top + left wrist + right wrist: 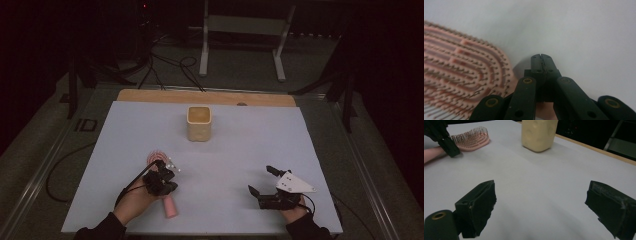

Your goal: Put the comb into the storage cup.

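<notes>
Only one marking could be read: dark letters that looked like "ID" sat on the grey floor (85,125) just off the table's far-left corner in the high view, seen at a slant. The pink hairbrush (461,72), the cream container (199,122), the white table sheet (250,150) and both grippers carried no lettering, brand or number that could be made out. A small red light (145,6) glowed in the dark background at the top, too tiny to read as any sign.
</notes>
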Demonstrator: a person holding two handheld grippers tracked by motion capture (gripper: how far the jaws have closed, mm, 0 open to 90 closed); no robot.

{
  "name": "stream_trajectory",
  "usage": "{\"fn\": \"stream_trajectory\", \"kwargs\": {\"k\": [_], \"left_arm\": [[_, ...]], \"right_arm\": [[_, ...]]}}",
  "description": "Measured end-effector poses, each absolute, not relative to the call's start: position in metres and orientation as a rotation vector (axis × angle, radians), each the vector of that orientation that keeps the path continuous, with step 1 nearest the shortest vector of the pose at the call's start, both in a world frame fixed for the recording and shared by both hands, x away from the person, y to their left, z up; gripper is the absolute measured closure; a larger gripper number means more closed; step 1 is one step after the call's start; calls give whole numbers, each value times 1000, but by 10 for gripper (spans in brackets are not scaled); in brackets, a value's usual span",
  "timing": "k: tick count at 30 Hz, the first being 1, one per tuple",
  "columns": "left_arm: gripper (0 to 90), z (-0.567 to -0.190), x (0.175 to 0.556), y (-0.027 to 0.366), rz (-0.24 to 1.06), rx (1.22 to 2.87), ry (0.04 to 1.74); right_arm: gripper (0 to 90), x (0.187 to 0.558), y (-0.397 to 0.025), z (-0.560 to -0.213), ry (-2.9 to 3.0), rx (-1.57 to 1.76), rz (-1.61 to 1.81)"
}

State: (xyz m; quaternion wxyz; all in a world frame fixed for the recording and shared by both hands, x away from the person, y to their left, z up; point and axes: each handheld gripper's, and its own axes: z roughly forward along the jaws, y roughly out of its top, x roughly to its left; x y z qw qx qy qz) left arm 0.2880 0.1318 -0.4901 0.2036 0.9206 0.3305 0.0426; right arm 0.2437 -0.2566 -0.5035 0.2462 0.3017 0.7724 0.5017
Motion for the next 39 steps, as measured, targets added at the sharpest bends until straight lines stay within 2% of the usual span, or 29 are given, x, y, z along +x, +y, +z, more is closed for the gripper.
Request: {"fn": "stream_trajectory", "kwargs": {"k": [12,17,39], "left_arm": [[898,-485,276,156,103,2619,936],[898,-486,277,164,147,2672,956],[898,-482,270,214,173,2682,1079]], "right_arm": [[86,244,-256,-504,2113,816,1364],[86,244,-256,-504,2113,819,1363],[86,244,-255,-504,2119,817,1363]]}}
